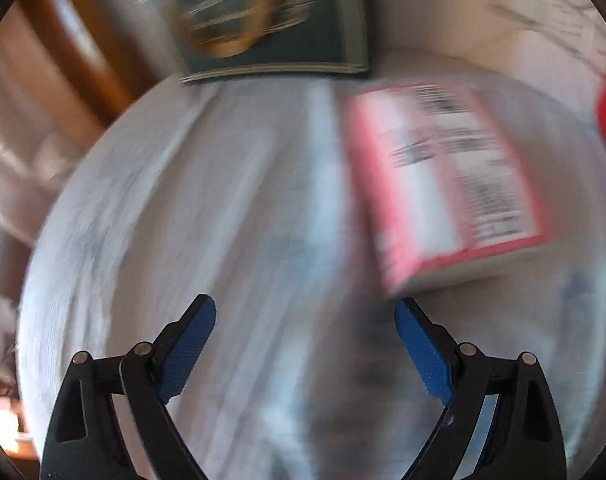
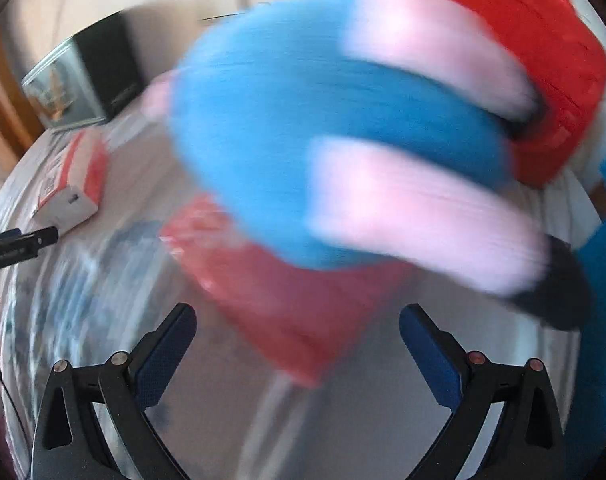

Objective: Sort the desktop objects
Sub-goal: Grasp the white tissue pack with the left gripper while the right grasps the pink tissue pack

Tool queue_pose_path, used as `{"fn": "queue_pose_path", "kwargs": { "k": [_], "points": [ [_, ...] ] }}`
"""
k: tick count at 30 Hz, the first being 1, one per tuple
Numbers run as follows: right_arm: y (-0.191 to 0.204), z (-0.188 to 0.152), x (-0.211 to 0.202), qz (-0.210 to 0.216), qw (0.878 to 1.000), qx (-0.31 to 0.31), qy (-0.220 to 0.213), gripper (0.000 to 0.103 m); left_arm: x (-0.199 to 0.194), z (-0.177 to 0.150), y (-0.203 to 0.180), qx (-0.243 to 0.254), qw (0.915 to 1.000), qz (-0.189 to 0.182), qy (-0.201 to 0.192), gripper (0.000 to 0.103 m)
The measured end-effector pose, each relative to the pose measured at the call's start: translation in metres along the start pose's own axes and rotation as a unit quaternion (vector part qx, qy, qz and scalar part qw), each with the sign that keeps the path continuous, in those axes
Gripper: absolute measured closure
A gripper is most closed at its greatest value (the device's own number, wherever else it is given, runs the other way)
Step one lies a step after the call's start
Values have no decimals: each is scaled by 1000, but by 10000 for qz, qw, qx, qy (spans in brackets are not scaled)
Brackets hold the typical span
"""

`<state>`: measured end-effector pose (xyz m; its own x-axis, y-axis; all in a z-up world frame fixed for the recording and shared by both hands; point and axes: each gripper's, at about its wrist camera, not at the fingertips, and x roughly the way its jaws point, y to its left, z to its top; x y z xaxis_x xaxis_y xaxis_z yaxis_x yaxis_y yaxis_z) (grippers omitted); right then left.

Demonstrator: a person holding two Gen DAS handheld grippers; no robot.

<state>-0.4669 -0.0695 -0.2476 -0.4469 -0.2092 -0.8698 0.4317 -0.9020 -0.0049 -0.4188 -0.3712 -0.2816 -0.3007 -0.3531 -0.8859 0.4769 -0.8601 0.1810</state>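
Pale cloth-covered table (image 1: pixel 231 208) under both tools. Pink-and-white box (image 1: pixel 447 176) flat ahead and right of left gripper (image 1: pixel 305 332), long axis away from jaws, jaws wide, empty. Blurred blue-and-pink thing (image 2: pixel 343 132) above right gripper (image 2: pixel 297 340), likewise wide, empty.

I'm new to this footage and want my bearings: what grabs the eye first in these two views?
In the right wrist view, a big blurred blue and pink soft object fills the middle, with a red bag behind it at upper right. In the left wrist view, a pink-edged white box lies on the pale table at right, a dark green book beyond. Both grippers, left and right, are open and empty.
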Motion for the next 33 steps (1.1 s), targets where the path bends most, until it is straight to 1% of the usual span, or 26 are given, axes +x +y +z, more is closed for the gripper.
{"fn": "queue_pose_path", "kwargs": {
  "k": [1, 2, 3, 4, 5, 7, 9, 10, 13, 14, 16, 17, 19, 21, 23, 24, 25, 26, 28, 29, 30, 33],
  "points": [
    [12, 1, -1, 147, 9998, -126, -16, 0, 2, -2, 13, -92, 9999, -49, 107, 10],
    [22, 1, -2, 384, 9990, -221, -6, 0, 0, -3, 18, -117, 9998, -118, 125, 10],
    [35, 0, -6, 692, 9970, -352, -12, 0, -4, -5, 22, -104, 9997, -176, 101, 10],
    [47, -1, -10, 883, 9947, -529, -46, 0, -12, -5, 23, -76, 9997, -250, 34, 10],
    [59, -3, -15, 889, 9933, -726, -99, 0, -22, -4, 22, -49, 9991, -408, -68, 10],
    [70, -7, -20, 668, 9936, -898, -157, 0, -41, 1, 14, 16, 9965, -802, -228, 10],
    [64, -12, -22, 520, 9952, -820, -100, 0, -54, 11, 3, 97, 9936, -1079, -323, 10],
    [57, -11, -22, 482, 9960, -754, -72, 0, -57, 17, -4, 130, 9927, -1152, -332, 10],
    [41, -4, -25, 317, 9982, -509, -89, 0, -58, 39, -31, 212, 9924, -1181, -254, 10],
    [34, 0, -28, 240, 9987, -435, -135, 0, -50, 48, -40, 247, 9925, -1190, -137, 10],
    [21, 13, -26, 119, 9995, -225, -193, 0, -34, 58, -53, 332, 9937, -1062, 142, 10],
    [16, 20, -23, 132, 9996, -156, -180, 0, -25, 63, -60, 371, 9940, -1000, 248, 10],
    [16, 31, -11, 203, 9997, -139, -51, 0, -15, 68, -68, 369, 9923, -1106, 411, 10],
    [21, 38, 0, 239, 9994, -256, 53, 0, -9, 73, -76, 411, 9911, -1161, 514, 10],
    [26, 44, 16, 80, 9992, -360, 145, 0, 0, 74, -89, 523, 9918, -954, 673, 10],
    [27, 45, 23, 116, 9991, -339, 218, 0, 5, 73, -93, 564, 9915, -904, 742, 10],
    [26, 47, 32, 237, 9988, -247, 356, 0, 10, 72, -95, 599, 9912, -880, 785, 12],
    [26, 49, 39, 313, 9983, -161, 461, 0, 10, 69, -95, 616, 9915, -866, 751, 14],
    [29, 47, 43, 264, 9985, -171, 439, 0, 3, 60, -93, 653, 9916, -957, 571, 17],
    [30, 45, 39, 225, 9988, -185, 385, 8, -1, 54, -91, 662, 9908, -1032, 568, 17],
    [31, 43, 36, 186, 9990, -189, 364, 10, -4, 48, -88, 643, 9903, -1094, 564, 17],
    [34, 28, 26, 227, 9983, -212, 486, 11, -18, 21, -82, 687, 9891, -1197, 513, 17]
  ]
}}
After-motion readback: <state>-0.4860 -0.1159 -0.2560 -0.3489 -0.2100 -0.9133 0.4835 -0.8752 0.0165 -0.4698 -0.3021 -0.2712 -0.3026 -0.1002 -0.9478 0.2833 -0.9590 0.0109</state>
